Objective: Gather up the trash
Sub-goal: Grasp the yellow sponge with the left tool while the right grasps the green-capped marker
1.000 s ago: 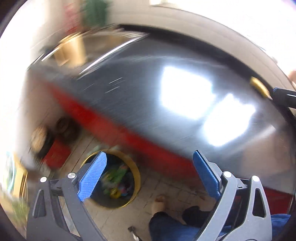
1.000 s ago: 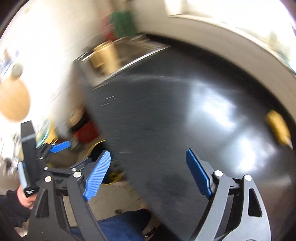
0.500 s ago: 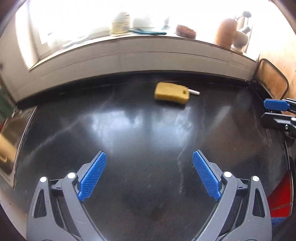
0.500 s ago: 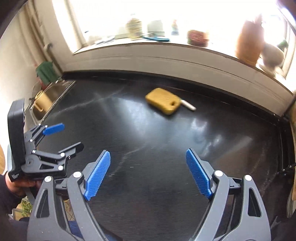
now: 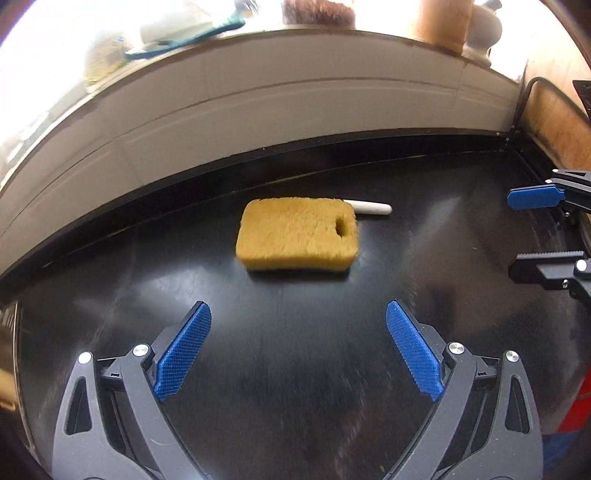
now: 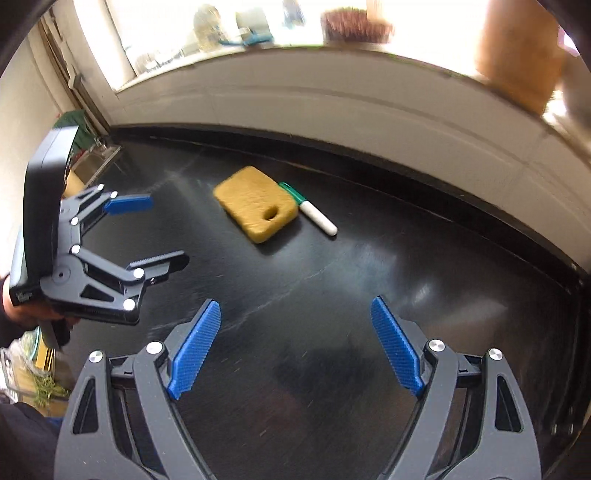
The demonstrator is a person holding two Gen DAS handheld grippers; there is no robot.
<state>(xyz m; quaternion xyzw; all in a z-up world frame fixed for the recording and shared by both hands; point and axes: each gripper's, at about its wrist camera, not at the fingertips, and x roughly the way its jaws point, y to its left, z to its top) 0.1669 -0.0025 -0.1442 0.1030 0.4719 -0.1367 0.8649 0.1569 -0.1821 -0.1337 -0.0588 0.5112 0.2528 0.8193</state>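
A yellow sponge (image 5: 295, 232) with a hole near one end lies flat on the black counter (image 5: 295, 369), close to the back wall. A white marker (image 5: 369, 208) with a green cap lies right behind it, touching or nearly so. My left gripper (image 5: 298, 308) hangs open over the counter, short of the sponge and empty. My right gripper (image 6: 295, 302) is also open and empty, farther to the right, with the sponge (image 6: 255, 208) and marker (image 6: 317, 218) ahead and to its left. Each view shows the other gripper from the side: the left (image 6: 166, 229), the right (image 5: 514, 230).
A pale wall runs behind the counter below a bright windowsill holding a brown jar (image 5: 439, 22), a brush (image 6: 354, 22) and other small items. A sink (image 6: 99, 155) lies at the counter's far left. A wooden board (image 5: 554, 118) stands at the right end.
Both grippers swung from the counter's left end, where the floor and a bin showed, to face the back wall. They have closed in on the sponge. Both stayed open.
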